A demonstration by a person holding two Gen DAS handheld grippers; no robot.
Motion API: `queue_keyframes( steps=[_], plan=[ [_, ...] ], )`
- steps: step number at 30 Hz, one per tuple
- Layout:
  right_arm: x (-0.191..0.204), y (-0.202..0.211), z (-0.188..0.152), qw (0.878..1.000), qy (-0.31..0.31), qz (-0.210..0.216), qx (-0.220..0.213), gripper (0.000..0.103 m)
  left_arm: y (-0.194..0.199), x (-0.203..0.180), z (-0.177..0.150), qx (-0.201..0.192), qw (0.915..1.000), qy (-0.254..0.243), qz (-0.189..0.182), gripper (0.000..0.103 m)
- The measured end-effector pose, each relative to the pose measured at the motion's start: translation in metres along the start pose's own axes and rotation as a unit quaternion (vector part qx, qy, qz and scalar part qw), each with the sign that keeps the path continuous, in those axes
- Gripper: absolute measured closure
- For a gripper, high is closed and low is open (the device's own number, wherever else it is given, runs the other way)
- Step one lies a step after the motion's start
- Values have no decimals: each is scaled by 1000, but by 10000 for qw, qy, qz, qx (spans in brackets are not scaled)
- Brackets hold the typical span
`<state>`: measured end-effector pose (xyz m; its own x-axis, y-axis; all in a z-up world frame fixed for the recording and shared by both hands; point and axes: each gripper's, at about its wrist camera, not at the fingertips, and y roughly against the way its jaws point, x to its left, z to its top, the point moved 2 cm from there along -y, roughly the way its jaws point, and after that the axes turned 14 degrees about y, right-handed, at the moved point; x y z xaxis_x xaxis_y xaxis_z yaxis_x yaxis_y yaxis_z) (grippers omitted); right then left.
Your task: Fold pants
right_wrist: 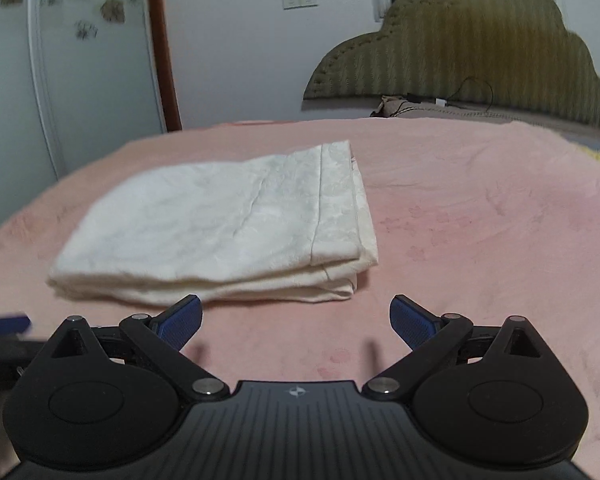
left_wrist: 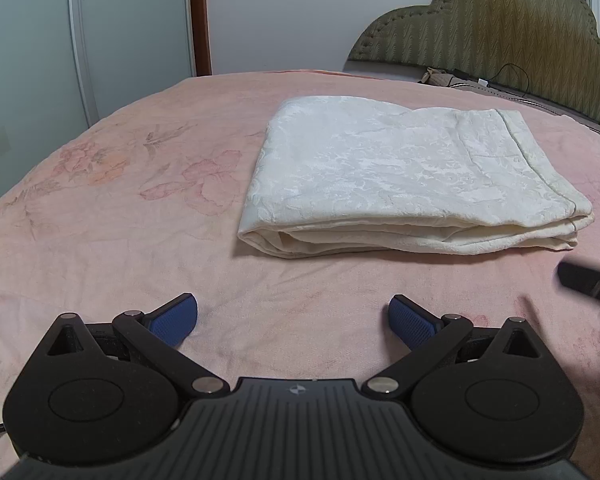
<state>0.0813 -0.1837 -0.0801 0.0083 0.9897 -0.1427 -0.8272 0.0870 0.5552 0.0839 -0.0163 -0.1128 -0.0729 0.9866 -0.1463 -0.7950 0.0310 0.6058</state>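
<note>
The white patterned pants (left_wrist: 400, 176) lie folded into a flat rectangular stack on the pink bedspread (left_wrist: 120, 220). My left gripper (left_wrist: 293, 320) is open and empty, low over the bedspread, a short way in front of the stack. In the right wrist view the pants (right_wrist: 228, 224) lie ahead and to the left. My right gripper (right_wrist: 296, 320) is open and empty, just in front of the stack's near right corner. The right gripper shows blurred at the right edge of the left wrist view (left_wrist: 592, 284).
An olive padded headboard (left_wrist: 492, 32) stands at the far right with a black cable (left_wrist: 512, 76) and a pillow in front of it. A white wardrobe (left_wrist: 32, 48) and a brown door frame (left_wrist: 199, 16) stand beyond the bed's far left edge.
</note>
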Motion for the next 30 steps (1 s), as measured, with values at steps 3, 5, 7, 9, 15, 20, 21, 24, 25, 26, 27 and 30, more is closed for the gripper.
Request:
queue_keyframes(
  steps=[3, 5, 7, 9, 15, 20, 21, 24, 25, 26, 27, 30],
  plan=[
    [9, -9, -10, 9989, 274, 104, 354, 2, 0, 0, 0, 0, 10000, 0, 0, 0],
    [13, -11, -13, 9985, 340, 84, 412, 1, 0, 0, 0, 1, 10000, 0, 0, 0],
    [11, -9, -13, 9988, 299, 47, 388, 0, 0, 0, 0, 0, 10000, -2, 0, 0],
    [9, -10, -15, 9987, 227, 70, 443, 0, 0, 0, 0, 1, 10000, 1, -1, 0],
    [9, -17, -13, 9987, 104, 134, 478, 0, 0, 1, 1, 13, 10000, 25, -23, 0],
    [8, -21, -10, 9987, 15, -69, 499, 0, -1, 0, 1, 5, 10000, 8, -10, 0],
    [8, -23, -9, 9987, 24, -96, 505, 0, -1, 0, 0, 7, 10000, 10, -13, 0],
    [9, -25, -8, 9986, 29, -117, 520, 0, -1, 0, 1, 7, 10000, 11, -14, 0],
    [9, -26, -8, 9986, 24, -114, 525, 0, -1, 0, 1, 7, 10000, 13, -16, 0],
    [8, -26, -7, 9985, 11, -109, 530, 0, -1, 0, 0, 5, 10000, 19, -9, 0],
    [8, -27, -7, 9985, -3, -106, 534, 0, -1, -1, 1, 1, 10000, 35, 11, 0],
    [8, -27, -7, 9985, -13, -113, 540, 0, -2, -4, 1, -16, 10000, -1, 52, 0]
  ],
)
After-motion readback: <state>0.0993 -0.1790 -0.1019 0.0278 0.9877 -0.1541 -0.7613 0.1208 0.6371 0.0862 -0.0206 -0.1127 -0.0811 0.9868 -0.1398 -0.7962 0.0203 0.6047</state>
